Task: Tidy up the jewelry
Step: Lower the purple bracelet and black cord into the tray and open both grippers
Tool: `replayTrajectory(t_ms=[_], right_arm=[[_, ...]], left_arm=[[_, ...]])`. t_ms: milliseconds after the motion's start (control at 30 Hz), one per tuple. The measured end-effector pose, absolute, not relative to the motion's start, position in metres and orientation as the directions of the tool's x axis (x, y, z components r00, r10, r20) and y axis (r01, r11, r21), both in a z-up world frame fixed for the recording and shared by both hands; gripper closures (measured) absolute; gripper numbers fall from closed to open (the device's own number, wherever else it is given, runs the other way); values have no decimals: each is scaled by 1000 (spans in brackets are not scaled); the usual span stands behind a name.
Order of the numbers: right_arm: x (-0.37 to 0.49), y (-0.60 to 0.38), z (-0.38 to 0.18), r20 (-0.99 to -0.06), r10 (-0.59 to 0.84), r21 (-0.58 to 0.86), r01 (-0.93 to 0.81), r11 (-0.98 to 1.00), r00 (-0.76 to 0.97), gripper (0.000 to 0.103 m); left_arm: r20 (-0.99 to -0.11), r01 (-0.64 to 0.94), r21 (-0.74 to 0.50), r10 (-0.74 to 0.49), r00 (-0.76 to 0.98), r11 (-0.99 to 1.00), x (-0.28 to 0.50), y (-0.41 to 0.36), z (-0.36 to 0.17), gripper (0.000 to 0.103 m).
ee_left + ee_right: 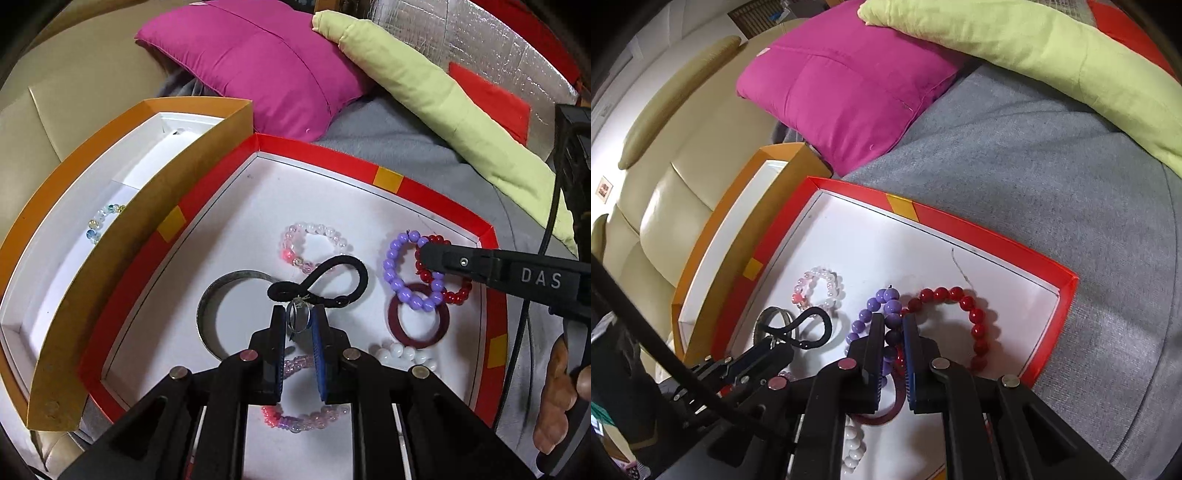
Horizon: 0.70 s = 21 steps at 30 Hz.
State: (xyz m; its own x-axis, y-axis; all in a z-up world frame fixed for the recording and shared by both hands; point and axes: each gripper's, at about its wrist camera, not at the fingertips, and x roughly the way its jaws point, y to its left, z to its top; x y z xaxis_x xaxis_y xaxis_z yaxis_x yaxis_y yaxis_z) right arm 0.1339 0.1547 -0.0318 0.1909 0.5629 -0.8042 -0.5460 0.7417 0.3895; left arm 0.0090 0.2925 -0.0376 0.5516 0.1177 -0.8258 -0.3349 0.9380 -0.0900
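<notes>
Two boxes sat side by side on a grey blanket [388,147] in the left wrist view: an orange box [122,236] holding a pale blue bead bracelet [98,221], and a red tray [314,153] with most of the jewelry. In the tray lay a pink bracelet [314,230], a metal bangle [210,295], a black cord [332,275], a purple bracelet [397,273] overlapping a red bracelet [458,293], a dark red ring [419,341] and white beads [399,352]. The left gripper [300,319] was clamped on a small silver ring [299,315] tied to the cord. In the right wrist view, the right gripper [890,328] was pinched shut on the purple bracelet [866,315] inside the red tray [960,221], with the red bracelet [975,314] touching it and the orange box [775,155] beyond. A magenta pillow [842,81] rested behind.
</notes>
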Motion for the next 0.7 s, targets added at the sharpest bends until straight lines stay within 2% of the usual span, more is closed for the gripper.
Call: replayTrajectory(t_ms=[700], right_arm=[[137, 161, -32, -818, 537, 355, -551, 755, 208, 93]], left_arm=[[-829, -351, -72, 139, 541, 933, 12, 297, -38, 88]])
